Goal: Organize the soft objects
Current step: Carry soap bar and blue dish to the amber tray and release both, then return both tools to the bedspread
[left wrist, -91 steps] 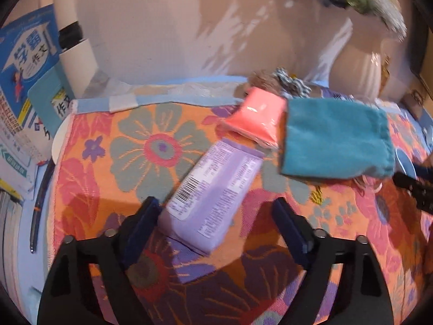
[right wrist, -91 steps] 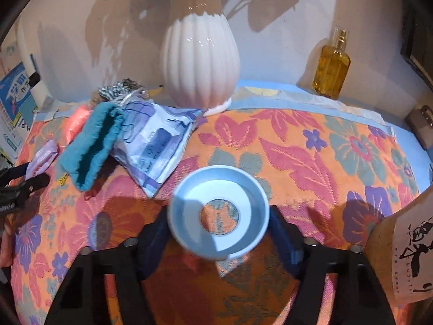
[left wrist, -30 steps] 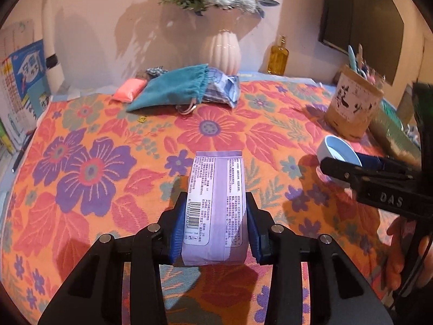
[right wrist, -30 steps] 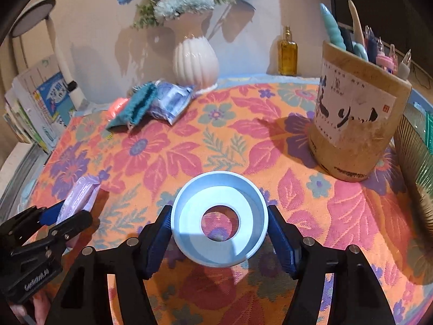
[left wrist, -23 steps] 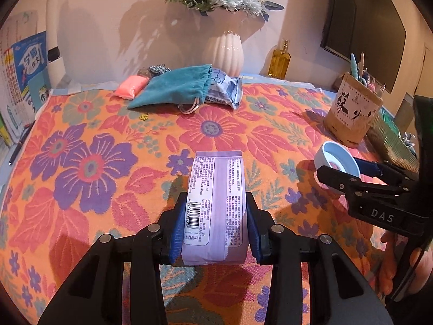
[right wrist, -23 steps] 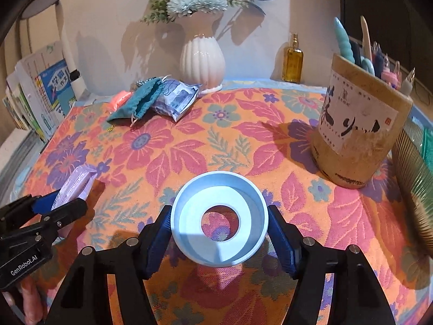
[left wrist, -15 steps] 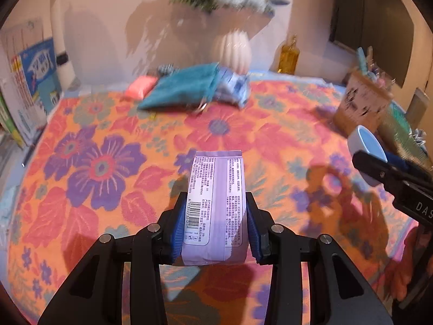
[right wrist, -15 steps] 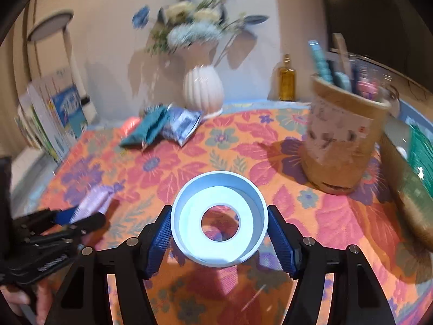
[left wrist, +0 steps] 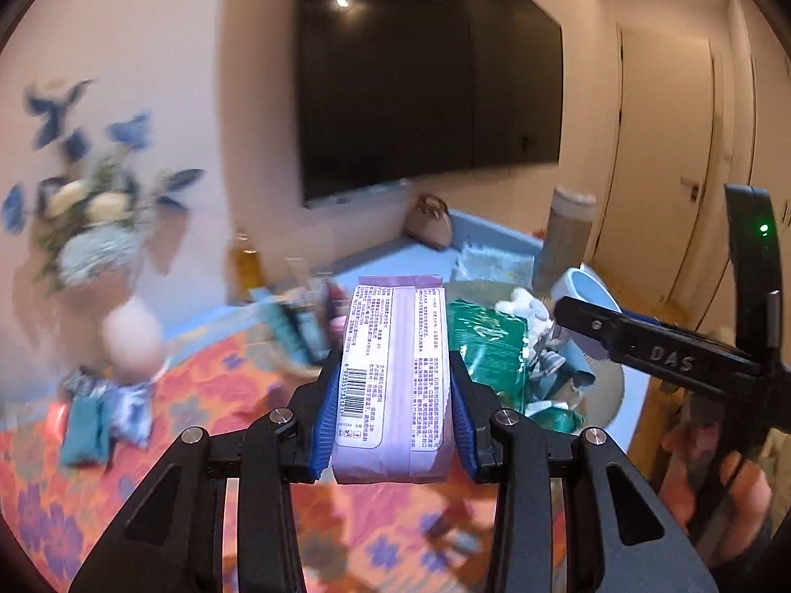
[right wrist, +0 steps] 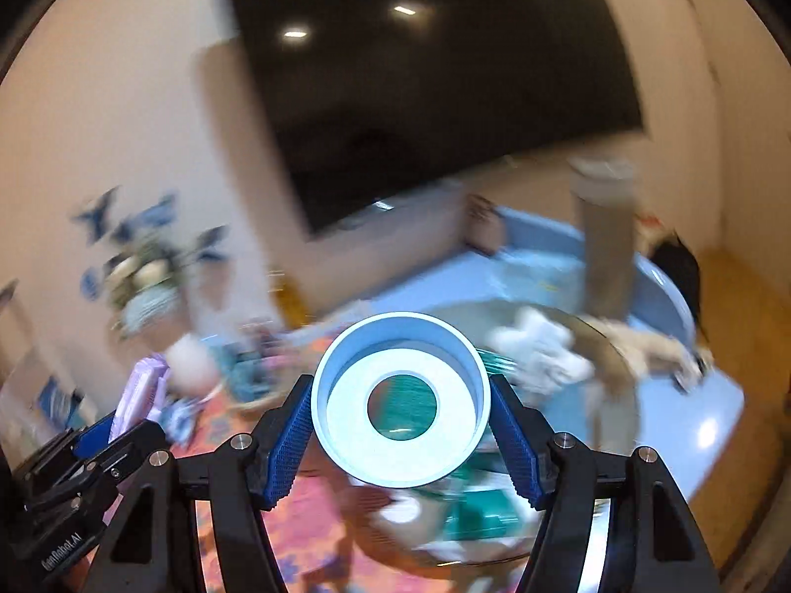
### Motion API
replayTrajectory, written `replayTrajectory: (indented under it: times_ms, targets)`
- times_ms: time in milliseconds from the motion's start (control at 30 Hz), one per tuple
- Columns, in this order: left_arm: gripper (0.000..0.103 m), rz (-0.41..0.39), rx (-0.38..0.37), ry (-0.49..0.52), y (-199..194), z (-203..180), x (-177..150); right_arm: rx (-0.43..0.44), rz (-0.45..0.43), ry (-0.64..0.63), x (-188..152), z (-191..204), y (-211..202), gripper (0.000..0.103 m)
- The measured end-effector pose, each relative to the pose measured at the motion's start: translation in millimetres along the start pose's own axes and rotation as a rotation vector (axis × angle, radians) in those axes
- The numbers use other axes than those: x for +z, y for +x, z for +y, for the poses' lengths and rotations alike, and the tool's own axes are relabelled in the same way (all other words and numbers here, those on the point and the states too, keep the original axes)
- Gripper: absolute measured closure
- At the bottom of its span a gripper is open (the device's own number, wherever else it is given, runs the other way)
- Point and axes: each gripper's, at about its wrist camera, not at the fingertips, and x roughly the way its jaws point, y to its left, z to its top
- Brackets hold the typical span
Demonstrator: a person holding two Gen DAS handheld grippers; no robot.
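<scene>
My left gripper (left wrist: 393,407) is shut on a purple tissue pack (left wrist: 395,370) and holds it in the air above the floral cloth. My right gripper (right wrist: 400,427) is shut on a light blue ring-shaped roll (right wrist: 400,402). The right gripper also shows at the right of the left wrist view (left wrist: 642,346), and the left gripper with the purple pack at the left of the right wrist view (right wrist: 141,395). Ahead lies a round tray (left wrist: 605,395) with green packs (left wrist: 489,346) and white soft items (right wrist: 539,346). Both views are blurred.
A white vase with flowers (left wrist: 133,331) stands at the left, with a teal pouch and a blue pack (left wrist: 106,417) near it. A tall grey bottle (right wrist: 605,237) stands behind the tray. A black screen (left wrist: 420,74) hangs on the wall. The blue table edge (right wrist: 712,415) lies right.
Both grippers have swung right and tilted up with their loads. The tray, the bottle and the wall screen have come into view; the vase has moved to the left.
</scene>
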Motion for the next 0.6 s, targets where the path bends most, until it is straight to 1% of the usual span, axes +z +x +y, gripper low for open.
replayTrajectory:
  times_ms: [67,100,167,200,267,300,333,400,433,500,567,600]
  targets:
    - [0.067,0.041,-0.047,-0.016,29,-13,7,-0.002,0.044,0.087,4,-27,11,0.036]
    - [0.067,0.050,-0.052,-0.019,38,-16,9,-0.007,0.060,0.112,4,-37,16,0.036]
    - [0.067,0.075,-0.058,-0.027,56,-23,10,-0.034,0.088,0.109,1,-43,22,0.035]
    - [0.065,0.092,-0.060,-0.020,67,-28,9,-0.051,0.114,0.099,0,-44,27,0.035]
    - [0.056,0.126,-0.054,0.012,79,-33,6,-0.063,0.157,0.097,-2,-48,35,0.032]
    - [0.049,0.152,-0.051,0.040,84,-42,4,-0.064,0.181,0.109,-5,-52,36,0.032]
    - [0.040,0.175,-0.044,0.072,89,-47,1,-0.060,0.197,0.118,-5,-55,37,0.032]
    - [0.030,0.184,-0.028,0.098,90,-50,-4,-0.064,0.191,0.121,-3,-58,33,0.032]
    - [0.029,0.177,-0.027,0.088,86,-46,-5,-0.081,0.180,0.120,-1,-60,31,0.030]
    - [0.029,0.167,-0.043,0.060,76,-34,-5,-0.095,0.159,0.124,3,-62,24,0.023]
    - [0.029,0.147,-0.025,0.038,65,-22,-6,-0.075,0.136,0.131,3,-60,17,0.022]
    - [0.029,0.130,-0.003,0.028,56,-14,-8,-0.067,0.130,0.124,2,-57,14,0.022]
